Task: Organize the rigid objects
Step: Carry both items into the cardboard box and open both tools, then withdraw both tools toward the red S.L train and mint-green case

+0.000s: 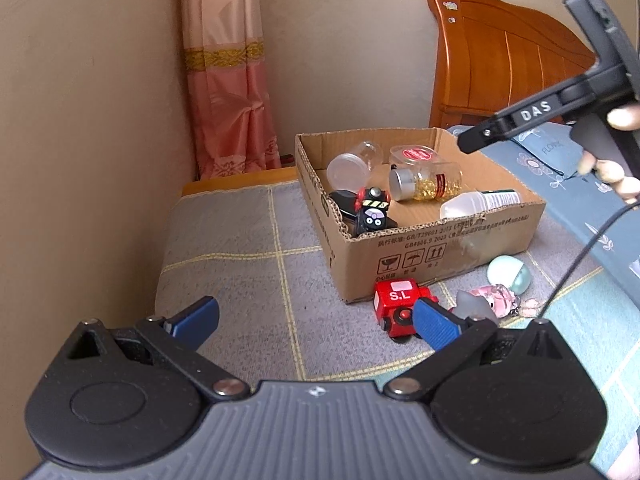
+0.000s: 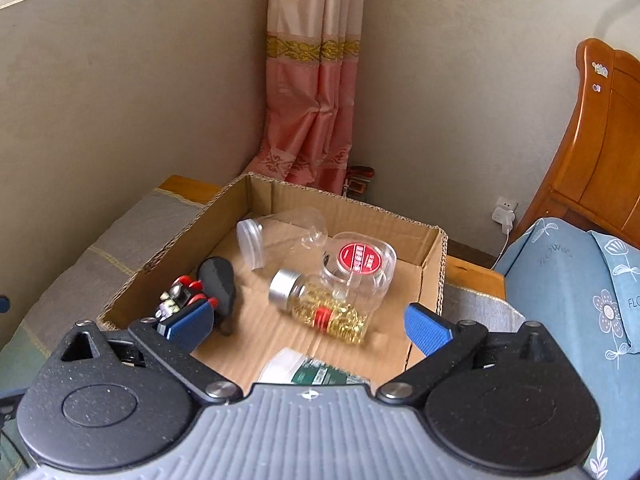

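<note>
A cardboard box sits on a grey checked mat and holds a clear jar, a red-lidded jar, a bottle of gold capsules, a white bottle and a black toy car. A red toy truck, a pink toy and a mint round object lie on the mat before the box. My left gripper is open and empty, low over the mat left of the truck. My right gripper is open and empty above the box, over the capsule bottle.
A wall runs along the left with a pink curtain in the corner. A wooden headboard and blue floral bedding lie to the right. A wall socket with a charger is behind the box.
</note>
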Tool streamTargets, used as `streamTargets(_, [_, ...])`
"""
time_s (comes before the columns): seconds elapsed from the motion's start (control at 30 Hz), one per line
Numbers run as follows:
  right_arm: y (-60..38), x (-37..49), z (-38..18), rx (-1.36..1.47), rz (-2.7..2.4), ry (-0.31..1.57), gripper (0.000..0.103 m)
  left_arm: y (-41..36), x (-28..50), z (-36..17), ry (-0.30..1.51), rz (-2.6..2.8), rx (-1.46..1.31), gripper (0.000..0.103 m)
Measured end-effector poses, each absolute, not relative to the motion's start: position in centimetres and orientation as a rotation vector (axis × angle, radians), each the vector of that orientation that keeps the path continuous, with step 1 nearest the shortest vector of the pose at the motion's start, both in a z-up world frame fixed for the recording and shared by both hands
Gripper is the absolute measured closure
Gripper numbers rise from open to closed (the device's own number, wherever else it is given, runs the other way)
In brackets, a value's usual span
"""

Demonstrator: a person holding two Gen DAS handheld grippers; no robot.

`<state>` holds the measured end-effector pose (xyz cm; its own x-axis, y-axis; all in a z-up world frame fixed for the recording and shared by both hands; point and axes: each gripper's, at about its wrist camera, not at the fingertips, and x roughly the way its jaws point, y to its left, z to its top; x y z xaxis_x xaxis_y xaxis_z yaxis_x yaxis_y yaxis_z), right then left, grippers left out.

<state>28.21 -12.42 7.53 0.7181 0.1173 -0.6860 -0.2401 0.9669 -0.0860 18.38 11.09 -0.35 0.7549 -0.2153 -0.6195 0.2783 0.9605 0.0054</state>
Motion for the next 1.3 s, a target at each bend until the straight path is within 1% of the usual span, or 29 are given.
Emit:
streamTargets(0.4, [-13.0, 22.1, 7.6, -0.141, 0.217, 0.715, 0.0, 10.4, 16.3, 0.7, 0.667, -0.245, 0.114, 0.001])
streamTargets(0.73, [-14.4, 17.3, 3.8, -0.106, 0.117, 0.713, 0.0, 10.0, 14.5, 0.5, 0.704, -0.219, 0.115, 0.001])
streamTargets(0.93, [-15.6, 17.9, 0.8, -0.044, 0.033, 0.761, 0.0, 9.9, 14.2, -0.2, 0.72, -0.205, 0.086, 0.001])
streamTargets(1.3, [-15.3, 22.8, -3.4, 0.027, 0.011, 0.839, 0.0, 9.8, 15.2, -1.2, 0.719, -0.209, 0.081, 0.001])
